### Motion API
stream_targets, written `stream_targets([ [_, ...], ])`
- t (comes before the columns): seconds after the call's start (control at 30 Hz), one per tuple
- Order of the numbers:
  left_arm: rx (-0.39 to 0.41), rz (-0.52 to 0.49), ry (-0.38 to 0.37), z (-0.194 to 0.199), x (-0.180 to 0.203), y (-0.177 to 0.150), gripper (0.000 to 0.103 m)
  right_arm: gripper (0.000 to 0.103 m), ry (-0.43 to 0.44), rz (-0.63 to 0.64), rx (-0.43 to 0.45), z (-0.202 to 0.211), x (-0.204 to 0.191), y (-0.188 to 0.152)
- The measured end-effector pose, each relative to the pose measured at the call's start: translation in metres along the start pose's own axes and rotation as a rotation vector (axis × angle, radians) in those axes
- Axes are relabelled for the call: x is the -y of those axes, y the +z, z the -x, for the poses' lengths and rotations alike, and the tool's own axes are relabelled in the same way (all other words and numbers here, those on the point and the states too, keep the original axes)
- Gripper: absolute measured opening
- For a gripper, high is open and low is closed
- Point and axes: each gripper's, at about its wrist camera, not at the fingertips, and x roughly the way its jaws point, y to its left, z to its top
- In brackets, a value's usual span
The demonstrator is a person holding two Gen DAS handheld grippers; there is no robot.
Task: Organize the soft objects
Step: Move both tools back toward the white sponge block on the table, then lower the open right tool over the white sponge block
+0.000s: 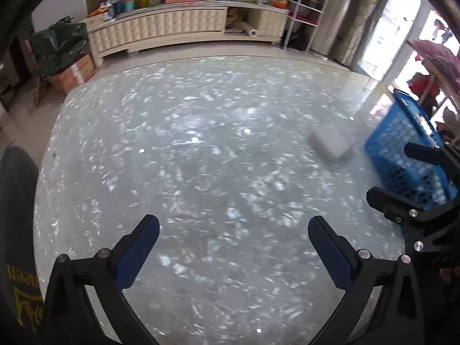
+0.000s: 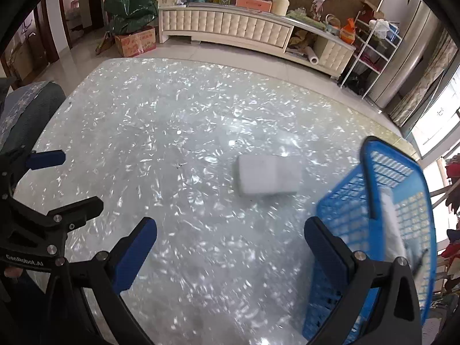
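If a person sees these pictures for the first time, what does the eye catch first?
Probably the white sponge block, lying alone on the glittering table. Next, the blue basket at the table's right side, with something white inside. Both grippers, left and right, are open and empty.

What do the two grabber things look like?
Both the left gripper and the right gripper have black, Y-shaped frames with silver screws. Each has two flat fingers with dark blue pads. White letters on the left one read GenRobot.AI.
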Motion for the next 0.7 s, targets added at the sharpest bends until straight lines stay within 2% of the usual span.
stream_targets([
  [0.2,0.057,0.033,0.037,-0.005,-0.017,0.001,0.103,0.102,0.024,-0.010,-0.021,-0.033,-0.004,0.014],
  [0.7,0.025,0.048,0.078,-0.024,-0.025,0.005,0.103,0.103,0.014,-0.122,-0.045,-0.091,0.039,0.039],
])
